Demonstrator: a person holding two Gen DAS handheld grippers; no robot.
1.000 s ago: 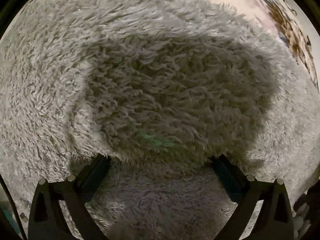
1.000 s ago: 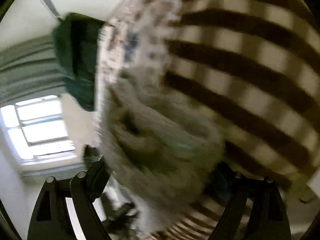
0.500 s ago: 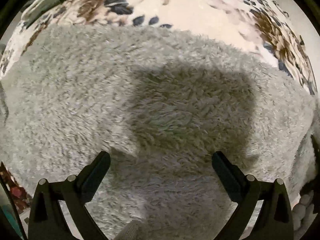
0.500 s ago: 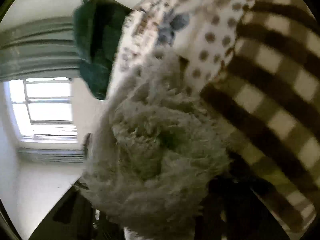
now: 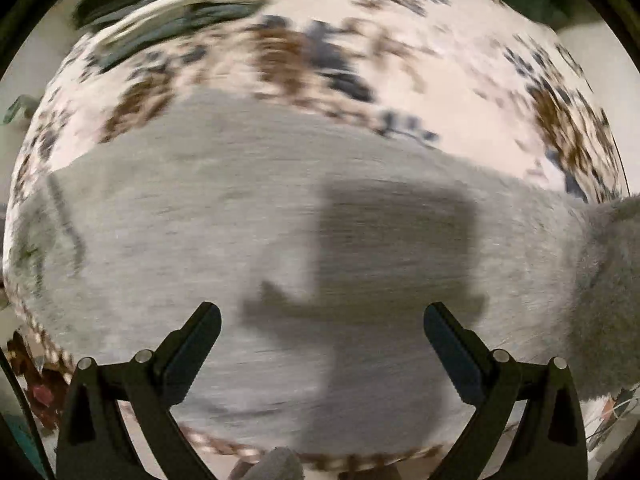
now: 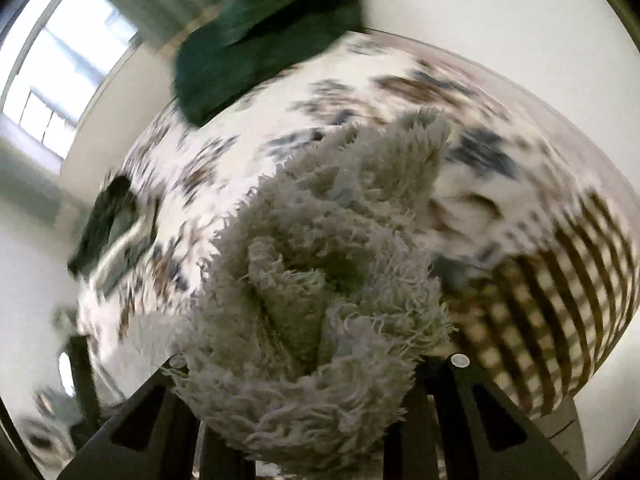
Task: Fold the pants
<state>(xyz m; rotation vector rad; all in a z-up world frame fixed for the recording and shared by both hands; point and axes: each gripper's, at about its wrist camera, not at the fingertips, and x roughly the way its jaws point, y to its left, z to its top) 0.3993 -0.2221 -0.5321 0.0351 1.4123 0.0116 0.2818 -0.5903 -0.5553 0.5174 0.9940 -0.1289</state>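
Observation:
The fluffy grey pants (image 5: 200,232) lie spread across a floral bedspread (image 5: 400,60) in the left wrist view, blurred by motion. My left gripper (image 5: 320,320) is open and empty, held above the pants with its shadow on them. In the right wrist view a bunched mass of the same fluffy pants (image 6: 320,280) fills the space between the fingers of my right gripper (image 6: 304,392). The right fingertips are hidden under the pile, shut on the fabric.
A dark green cloth (image 6: 256,40) lies at the far end of the bed. A brown checked blanket (image 6: 560,300) is at the right. Dark and white clothing (image 5: 168,0) sits at the bed's far edge. A window (image 6: 52,72) is at the left.
My left gripper has risen away from the pants, showing more bedspread. My right gripper has closed on the bunched pants and swung, turning its view toward the bed.

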